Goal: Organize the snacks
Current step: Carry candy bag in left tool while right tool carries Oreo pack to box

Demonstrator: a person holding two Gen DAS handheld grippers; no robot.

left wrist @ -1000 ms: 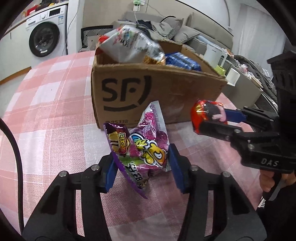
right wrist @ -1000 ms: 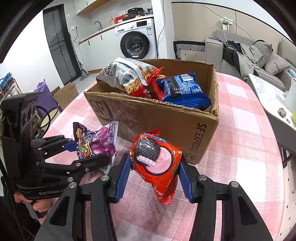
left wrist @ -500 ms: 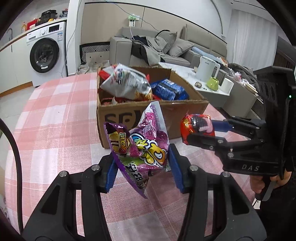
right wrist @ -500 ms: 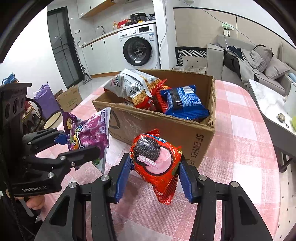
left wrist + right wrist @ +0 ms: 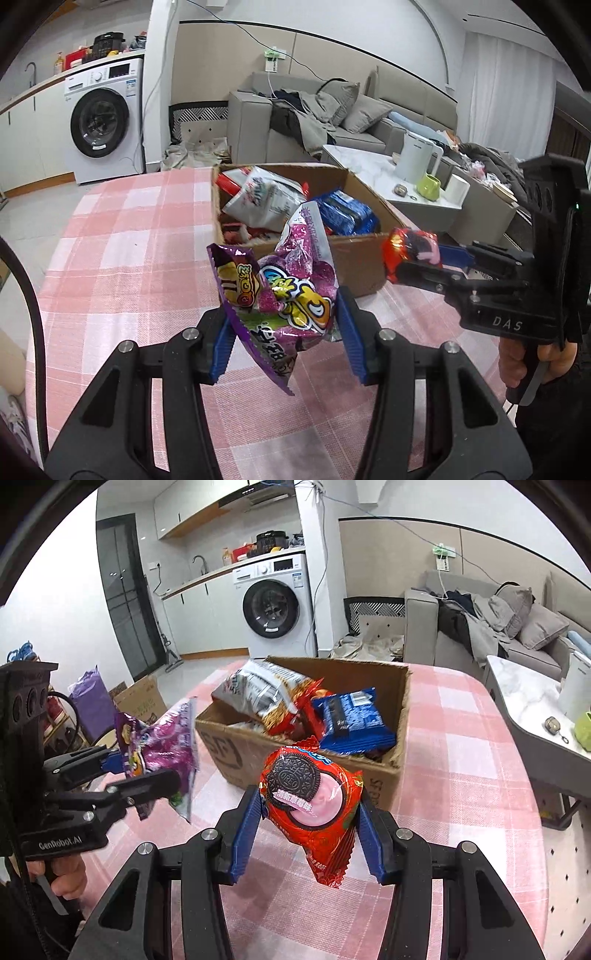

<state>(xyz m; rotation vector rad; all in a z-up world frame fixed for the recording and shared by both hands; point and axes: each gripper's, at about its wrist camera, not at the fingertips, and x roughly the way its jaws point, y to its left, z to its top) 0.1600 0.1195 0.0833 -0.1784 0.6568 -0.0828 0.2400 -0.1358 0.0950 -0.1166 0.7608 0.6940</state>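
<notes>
Both grippers had risen since a second earlier: then the packs hung low against the front wall of the box (image 5: 364, 264), now they sat at about rim height, with the box interior in view from both wrist cameras. Judged from this, the lift was done and the carry over the rim came next.

Left side: left gripper (image 5: 282, 332) was clamped on the purple pack (image 5: 284, 291), crumpled between the blue pads (image 5: 221, 341), clear of the table (image 5: 122, 266). In the right wrist view the same pack (image 5: 162, 749) hung left of the box (image 5: 240, 753), near its corner.

Middle: the box stood on the table and already held a white bag (image 5: 258, 696) piled high at the left and a blue pack (image 5: 351, 720) at the right. Free room looked tight; the white bag rose above the rim on the left gripper's side and could snag the purple pack.

Right side: right gripper (image 5: 310, 827) was closed on the red Oreo pack (image 5: 314, 805), held clear above the table (image 5: 469, 786), just short of the front wall. In the left wrist view it (image 5: 412, 251) sat near the box's front right corner.

Both grippers were close together, so dropping both at once risked a bump. Beyond the table: washer (image 5: 273, 607), sofa (image 5: 332, 110), kettle (image 5: 415, 157).
</notes>
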